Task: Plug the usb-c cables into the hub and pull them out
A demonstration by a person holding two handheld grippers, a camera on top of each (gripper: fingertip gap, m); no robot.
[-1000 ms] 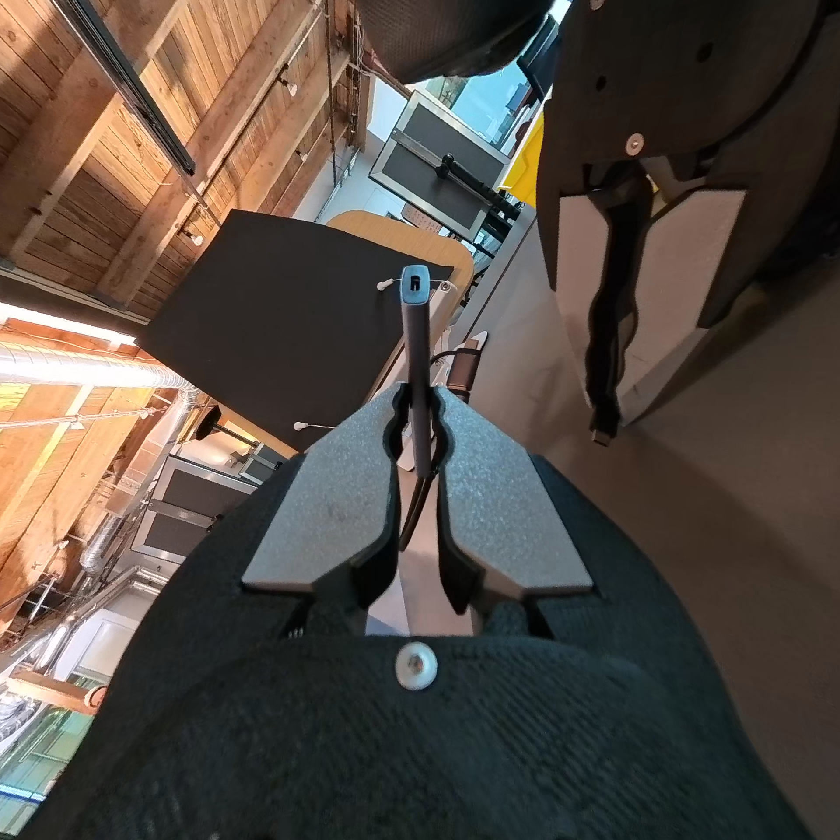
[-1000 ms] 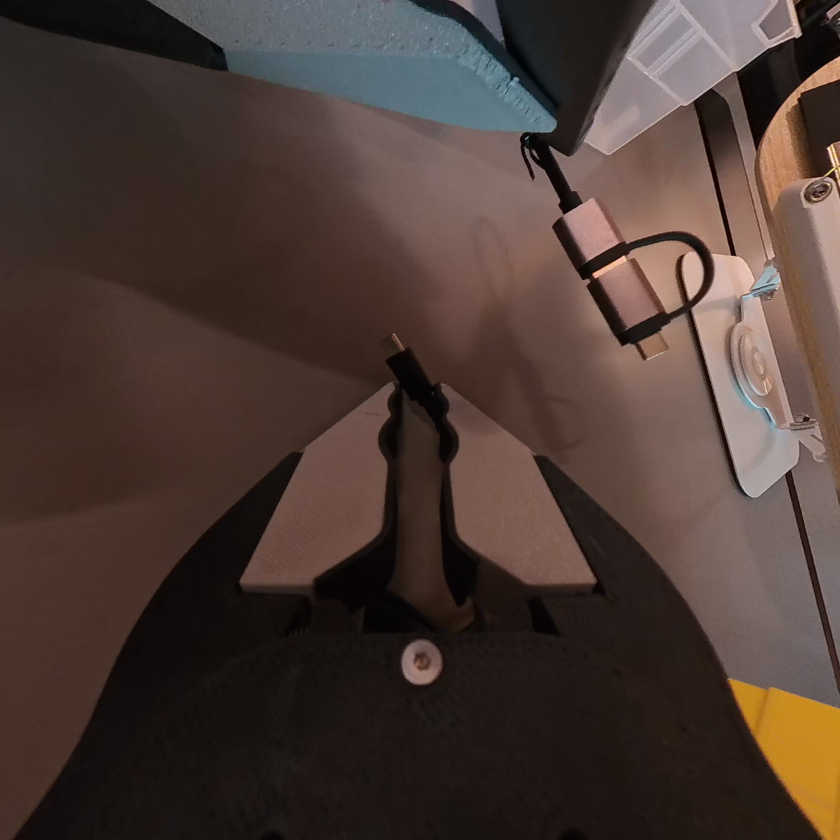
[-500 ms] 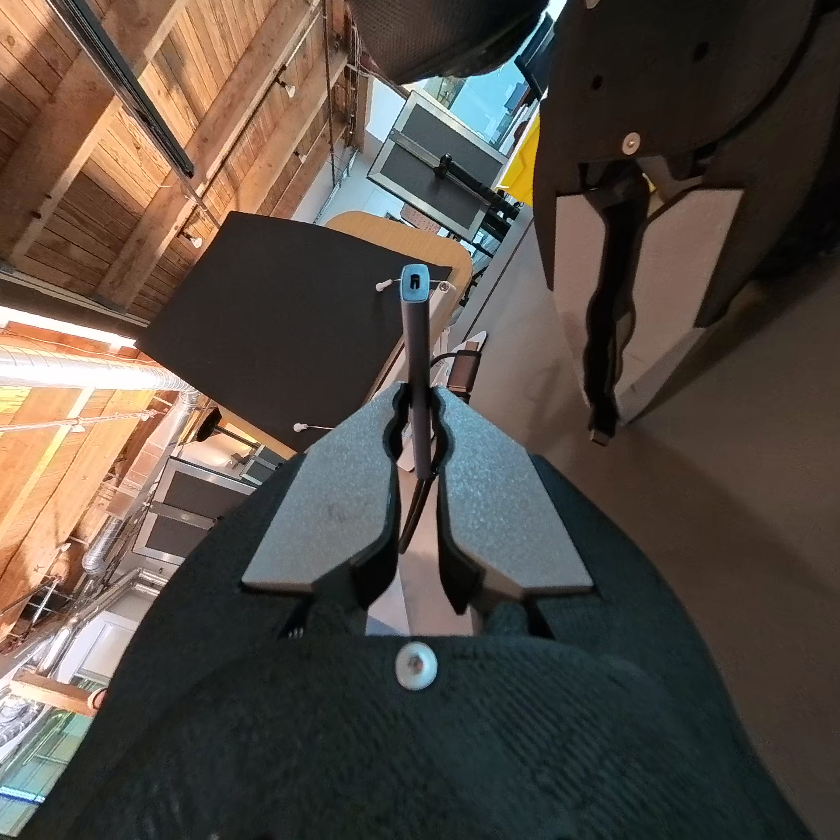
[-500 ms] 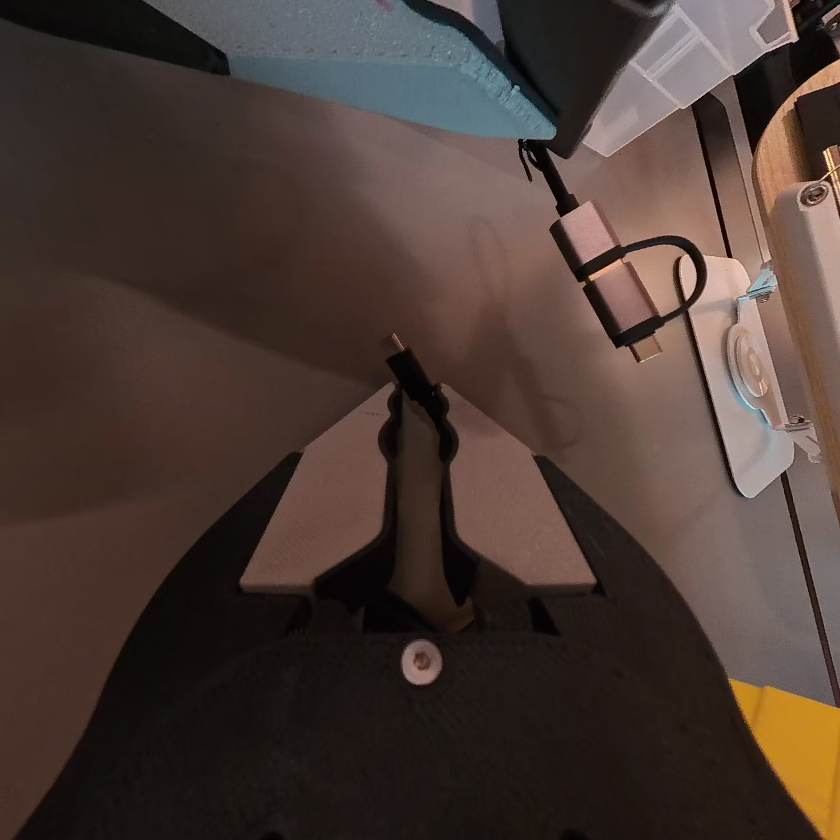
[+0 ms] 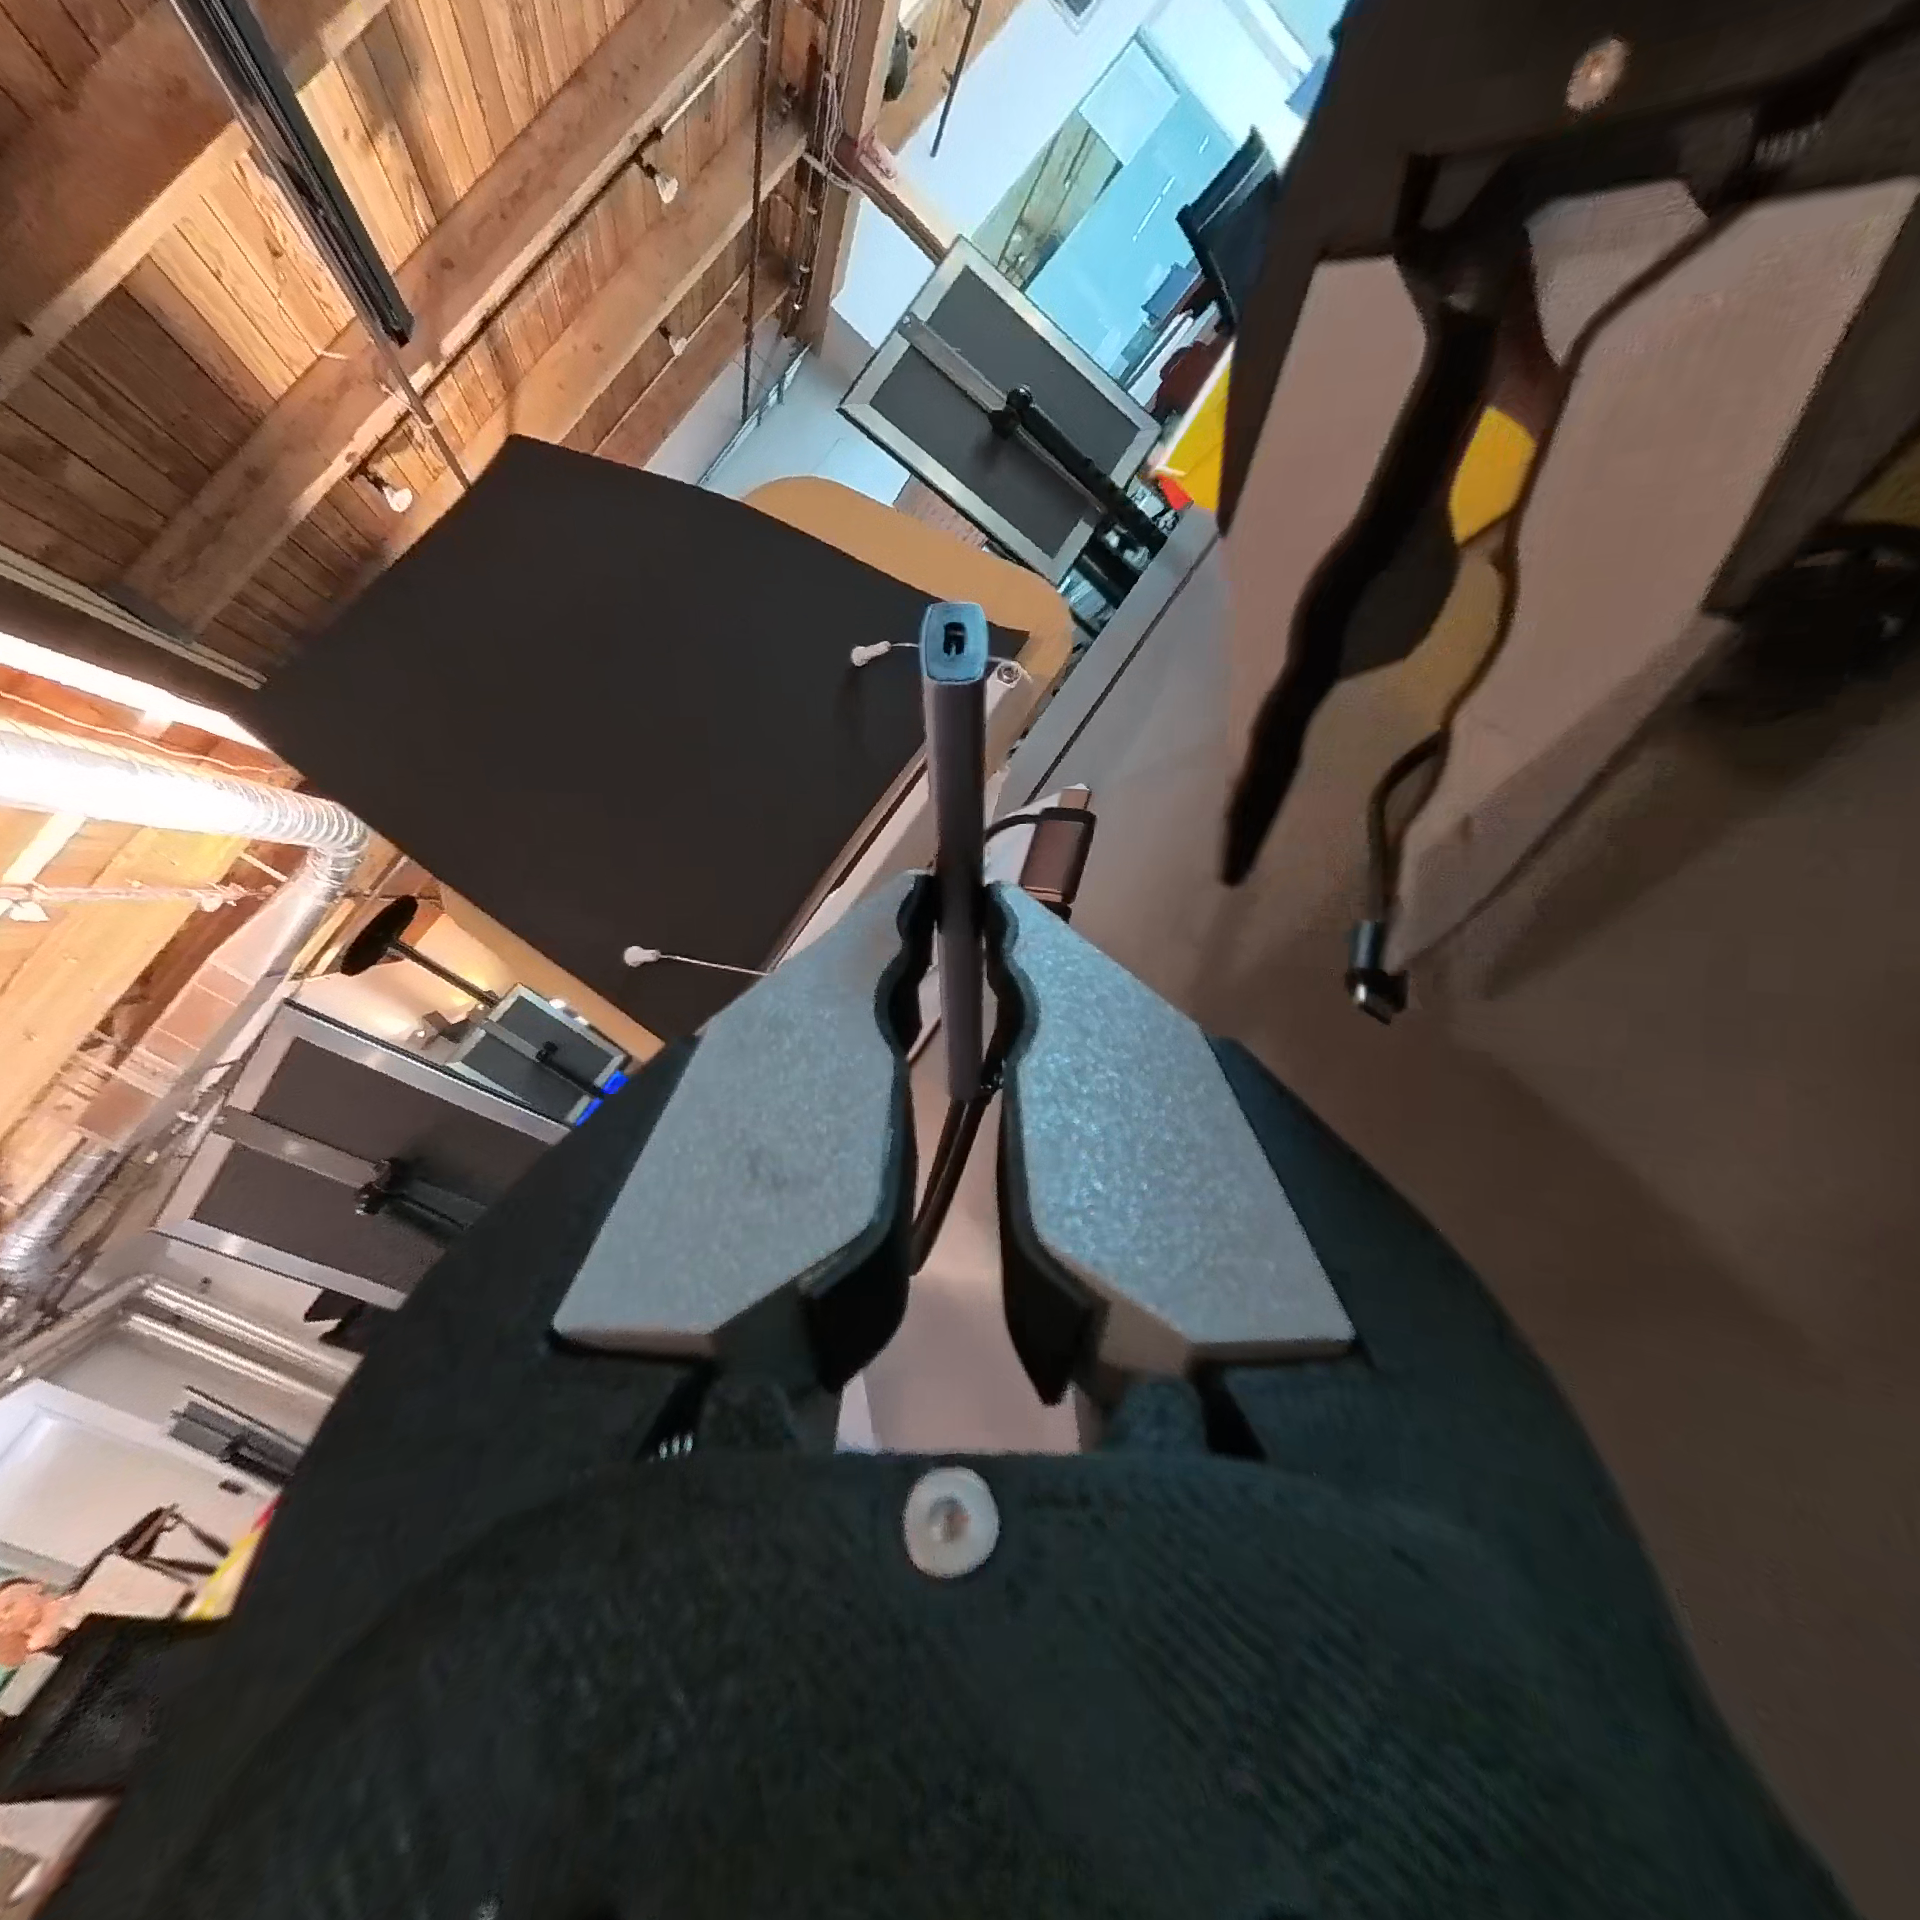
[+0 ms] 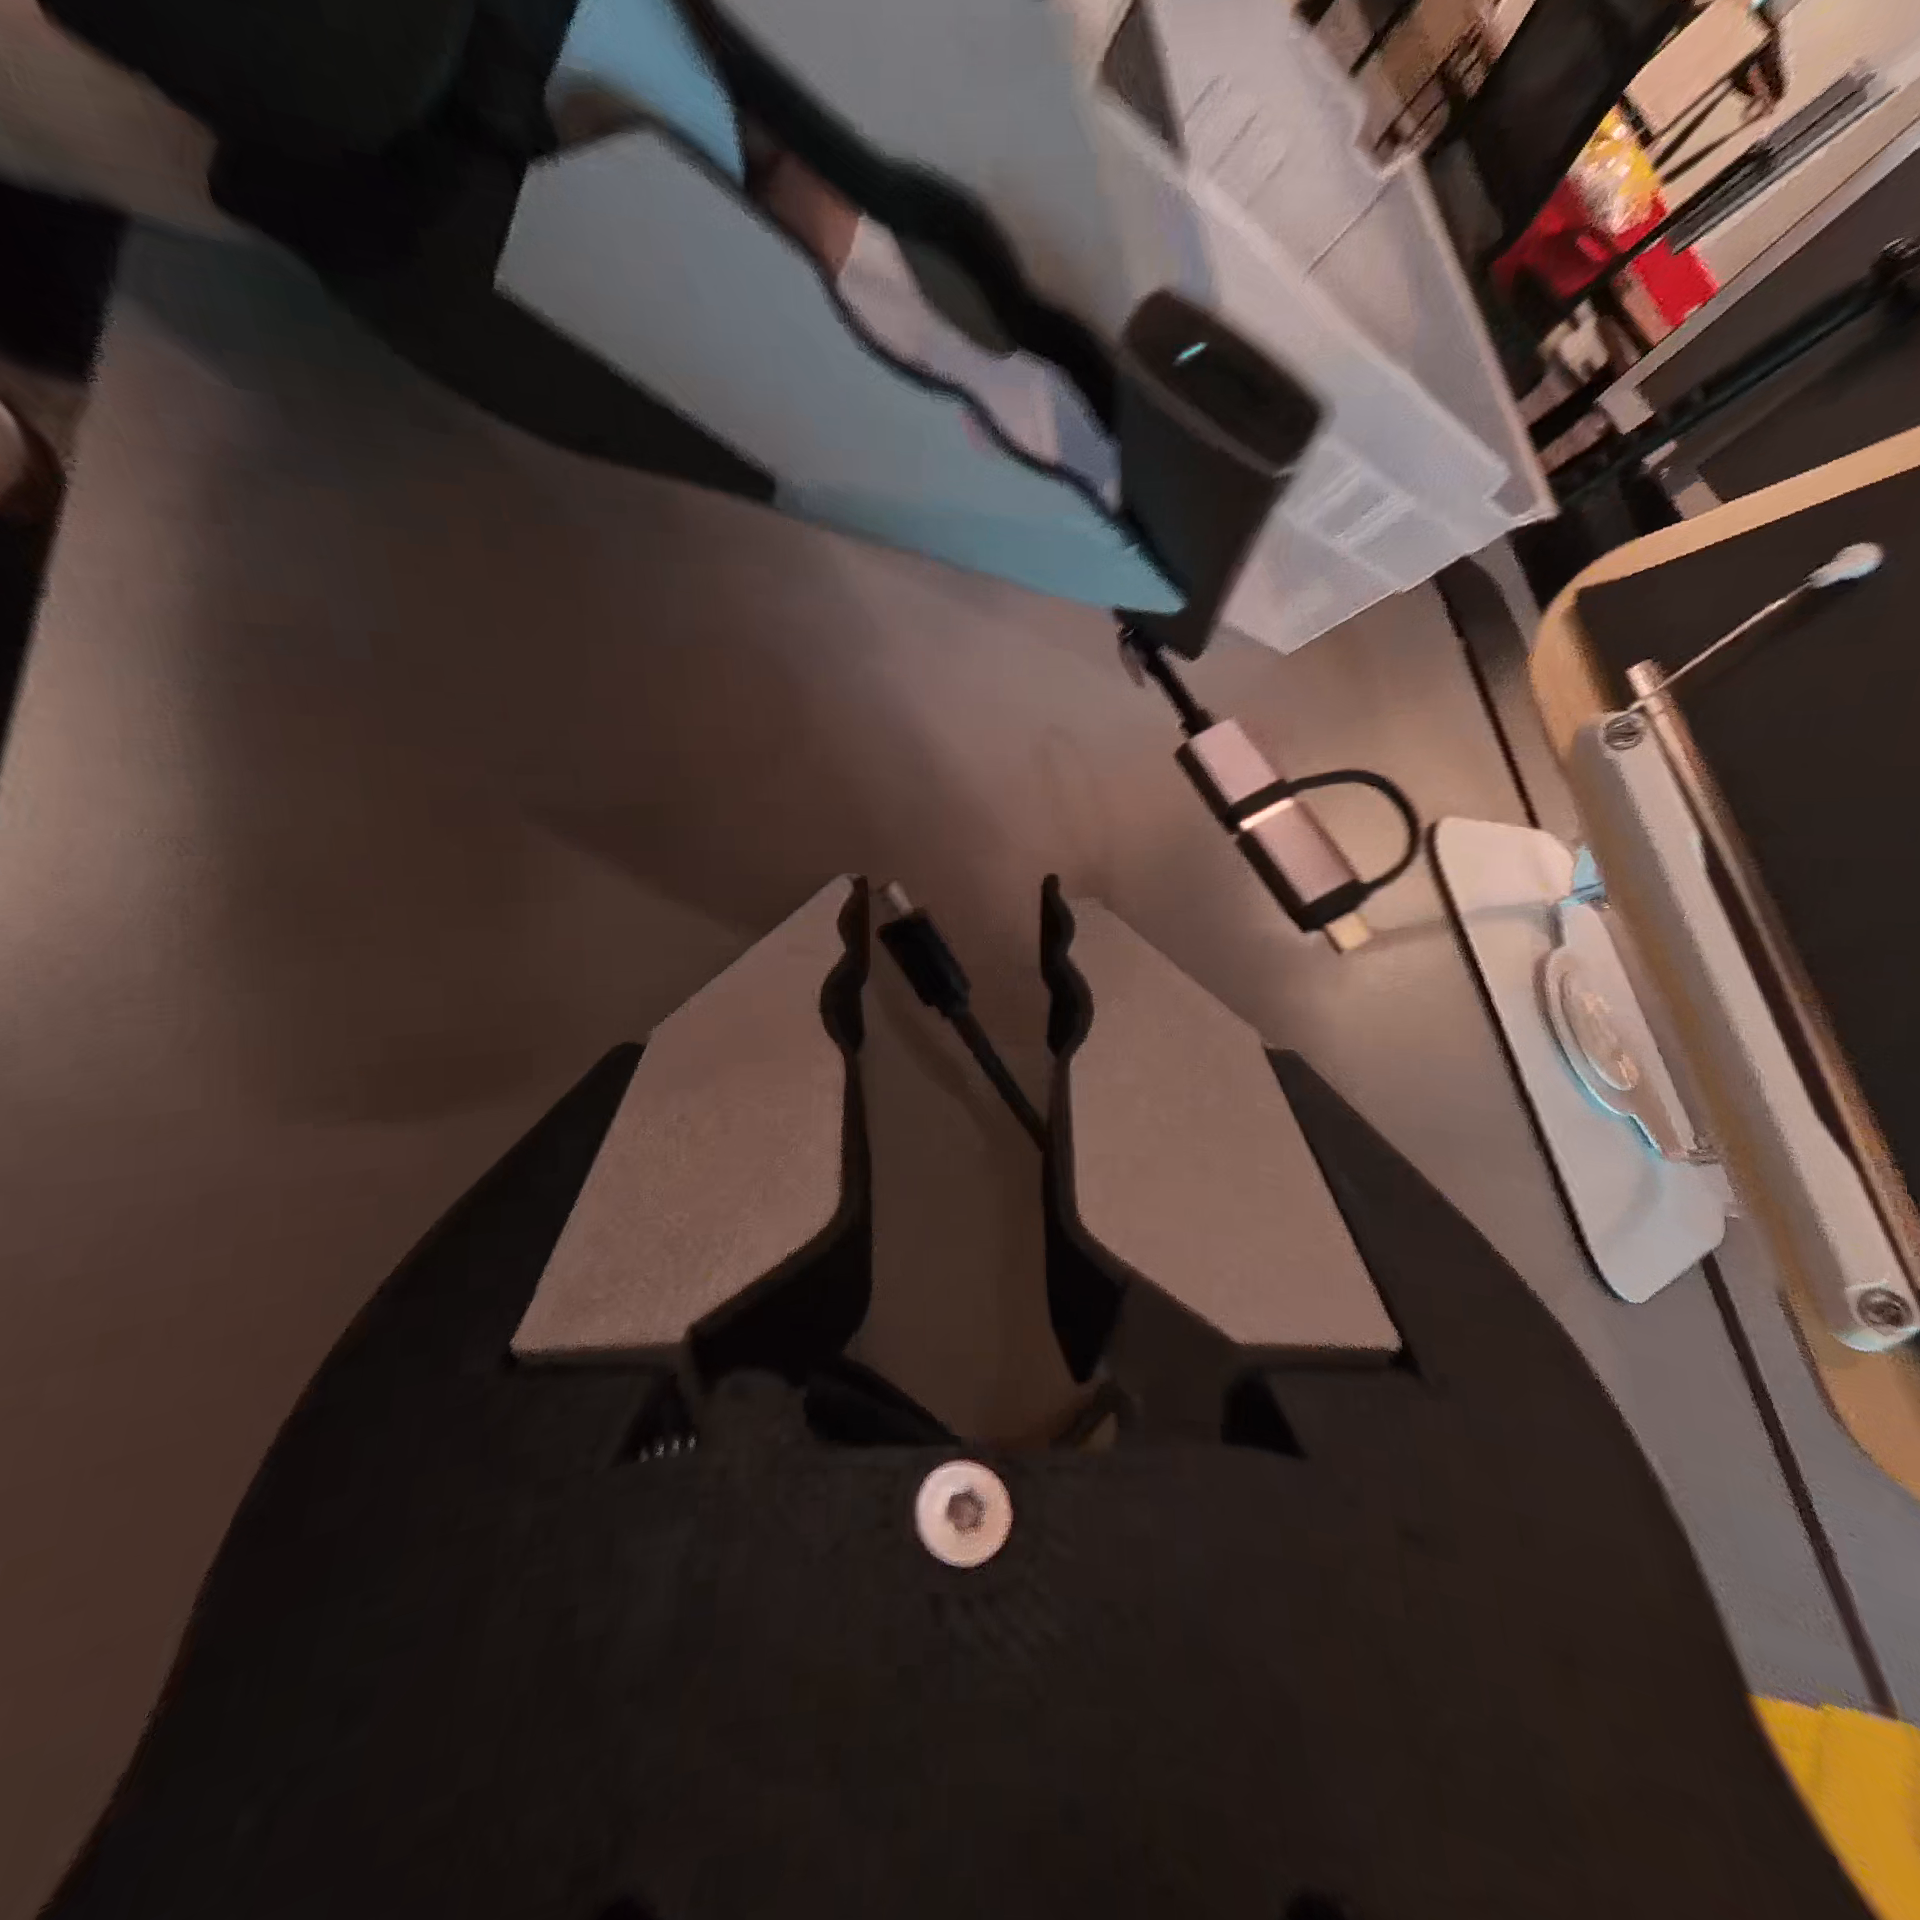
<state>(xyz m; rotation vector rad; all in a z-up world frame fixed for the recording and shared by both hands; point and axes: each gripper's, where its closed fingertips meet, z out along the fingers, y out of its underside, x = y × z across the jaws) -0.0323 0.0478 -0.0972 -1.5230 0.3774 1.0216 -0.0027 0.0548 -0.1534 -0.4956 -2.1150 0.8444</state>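
Note:
My left gripper (image 5: pixel 956 896) is shut on the hub (image 5: pixel 957 748), a thin dark slab seen edge-on and pointing up. In the right wrist view the hub (image 6: pixel 1210 457) is at the upper right, blurred, and its short cable hangs down to a silver adapter plug (image 6: pixel 1276 844). My right gripper (image 6: pixel 951 902) is open. The black USB-C cable plug (image 6: pixel 923 954) lies loose between its fingers, touching neither. In the left wrist view the right gripper (image 5: pixel 1366 904) hangs open at the upper right with the plug (image 5: pixel 1377 977) dangling below it.
The grey-brown table (image 6: pixel 468 748) spreads under both grippers. A white mount plate (image 6: pixel 1558 1060) and a wood-edged black board (image 6: pixel 1766 831) stand at the right. A clear plastic box (image 6: pixel 1382 447) sits behind the hub. There is about 7 cm between the tips of the two grippers.
My right gripper has opened and let go of the USB-C plug, and it has pulled back from the table. The left gripper still holds the hub.

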